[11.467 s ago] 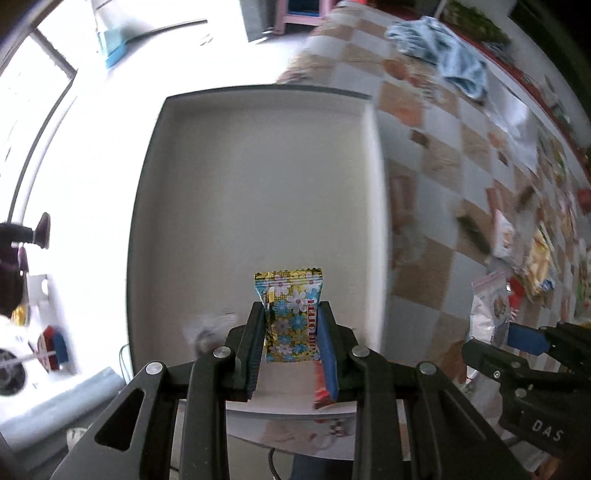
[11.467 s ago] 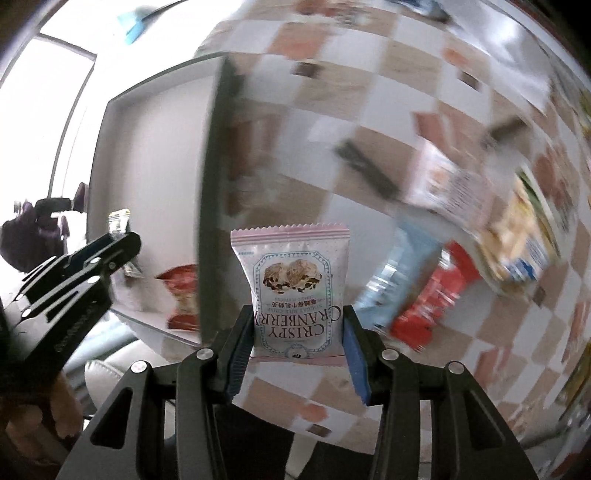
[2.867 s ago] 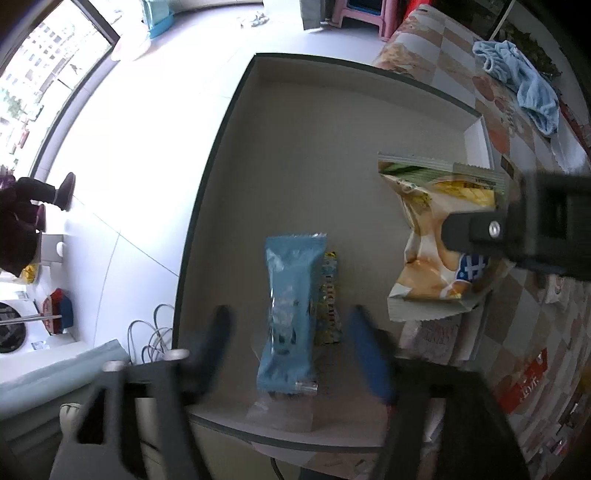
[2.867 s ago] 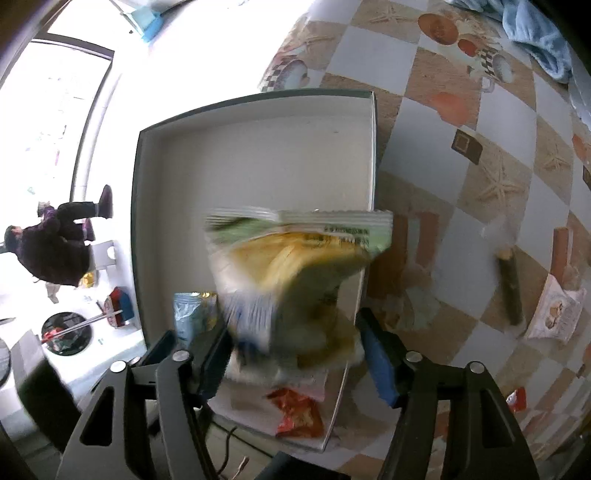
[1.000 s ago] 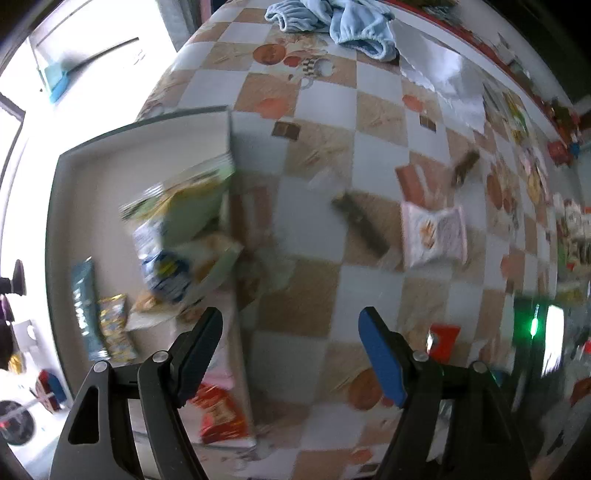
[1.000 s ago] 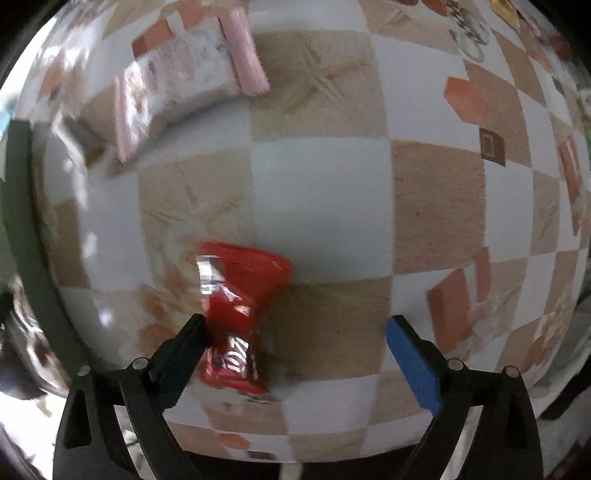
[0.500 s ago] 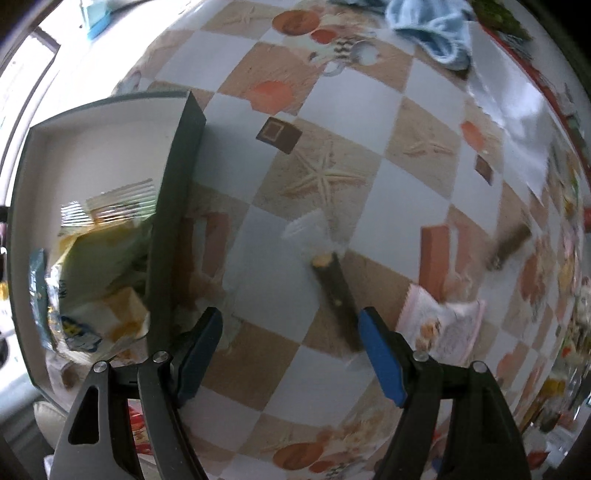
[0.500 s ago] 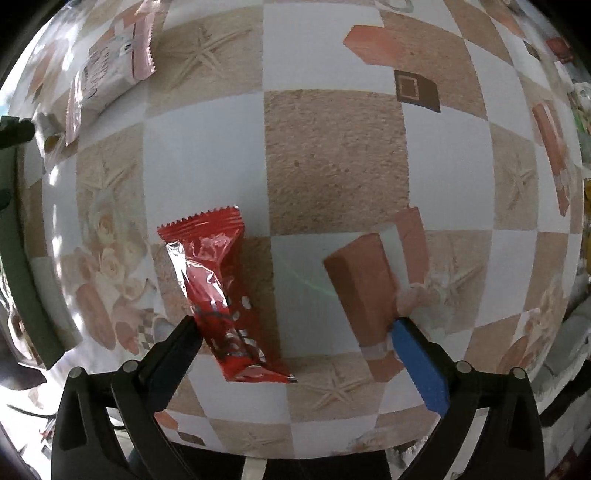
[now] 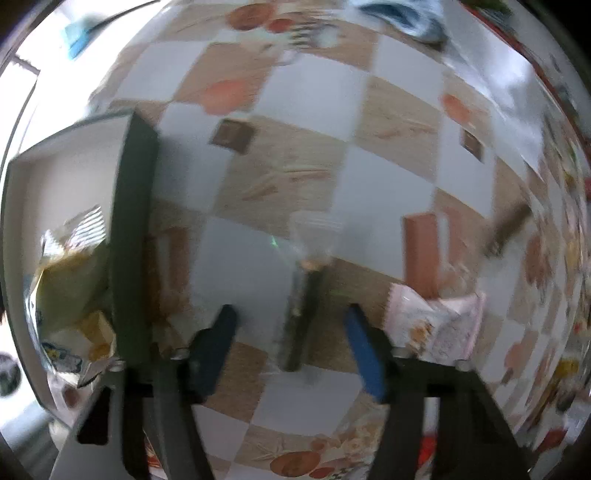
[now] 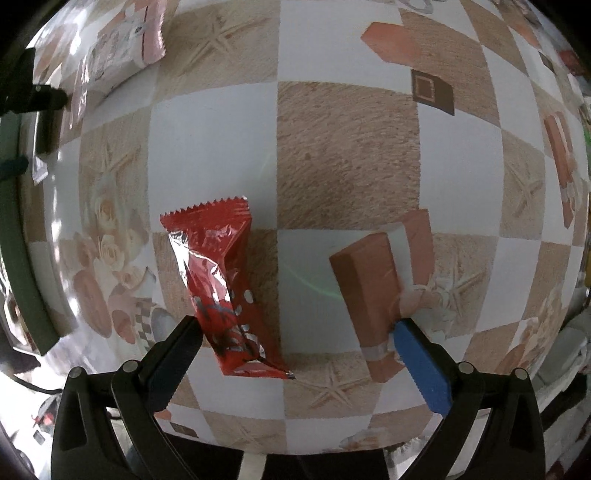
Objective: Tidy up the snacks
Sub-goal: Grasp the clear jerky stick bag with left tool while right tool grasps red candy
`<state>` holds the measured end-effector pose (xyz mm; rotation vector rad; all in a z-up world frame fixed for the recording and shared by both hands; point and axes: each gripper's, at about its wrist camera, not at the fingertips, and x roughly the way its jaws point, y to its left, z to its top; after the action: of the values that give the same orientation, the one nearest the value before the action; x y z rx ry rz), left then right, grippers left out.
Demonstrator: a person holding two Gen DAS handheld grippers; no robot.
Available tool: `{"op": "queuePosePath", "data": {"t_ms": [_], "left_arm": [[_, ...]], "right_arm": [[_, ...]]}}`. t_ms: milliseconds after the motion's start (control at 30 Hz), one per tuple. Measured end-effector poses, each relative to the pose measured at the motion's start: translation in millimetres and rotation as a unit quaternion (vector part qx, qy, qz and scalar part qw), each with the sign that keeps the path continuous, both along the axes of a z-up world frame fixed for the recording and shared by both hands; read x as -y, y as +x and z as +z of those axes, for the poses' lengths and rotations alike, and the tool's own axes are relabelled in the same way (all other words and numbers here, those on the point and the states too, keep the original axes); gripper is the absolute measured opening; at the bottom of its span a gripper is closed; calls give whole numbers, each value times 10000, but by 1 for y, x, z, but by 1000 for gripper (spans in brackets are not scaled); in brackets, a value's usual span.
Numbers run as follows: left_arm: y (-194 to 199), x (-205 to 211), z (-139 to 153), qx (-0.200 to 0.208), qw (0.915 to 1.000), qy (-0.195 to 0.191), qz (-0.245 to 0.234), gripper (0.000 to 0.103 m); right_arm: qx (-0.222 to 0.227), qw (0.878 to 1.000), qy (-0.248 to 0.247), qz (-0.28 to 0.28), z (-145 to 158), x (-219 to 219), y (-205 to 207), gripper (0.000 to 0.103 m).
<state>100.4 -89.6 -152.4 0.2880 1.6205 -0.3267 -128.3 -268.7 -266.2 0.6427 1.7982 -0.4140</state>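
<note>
In the left wrist view my left gripper (image 9: 290, 332) is open and empty, its jaws on either side of a dark snack stick in a clear wrapper (image 9: 301, 314) lying on the checked tablecloth. A pink-and-white cranberry crisp packet (image 9: 436, 325) lies to its right. The grey storage box (image 9: 135, 221) at the left holds a yellow-green chip bag (image 9: 70, 280). In the right wrist view my right gripper (image 10: 295, 332) is open and empty, low over a red snack packet (image 10: 221, 284) that lies between its jaws, nearer the left finger.
Another dark stick (image 9: 509, 229) lies at the right of the left wrist view. A blue cloth (image 9: 406, 18) is at the table's far end. The pink packet (image 10: 118, 55) and the box edge (image 10: 22, 258) also show in the right wrist view.
My left gripper has moved closer to the dark stick, which now lies between its jaws. My right gripper has come lower over the red packet. Both jaws stay open.
</note>
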Motion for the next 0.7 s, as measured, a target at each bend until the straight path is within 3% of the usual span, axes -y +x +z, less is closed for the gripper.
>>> {"op": "queuePosePath", "data": {"t_ms": [100,133,233,267,300,333,367,700], "left_arm": [[-11,17,3,34,9980,1,-627,23],[-16,21,4,63,9967,37,-805,21],[-33,28,4,160,9921,104,-1241,20],[-42,28,3,152,9907,85,-1348,20],[-51,28,3,125,9895,73,-1437,20],[-58,27,3,128,9880,80,-1540,20],[-66,27,3,136,9857,103,-1676,20],[-145,-1,-2,-30,9680,222,-2499,20]], "right_arm": [[17,9999,-18,138,-3,-8,0,102],[44,9998,-43,167,-3,-11,0,101],[204,9994,-140,244,9,-12,-1,83],[284,9990,-182,300,14,-13,-1,69],[397,9982,-224,384,19,-15,0,49],[494,9974,-239,457,23,-17,2,36],[547,9971,-196,488,24,-18,3,31],[572,9978,302,166,27,-23,-25,31]]}}
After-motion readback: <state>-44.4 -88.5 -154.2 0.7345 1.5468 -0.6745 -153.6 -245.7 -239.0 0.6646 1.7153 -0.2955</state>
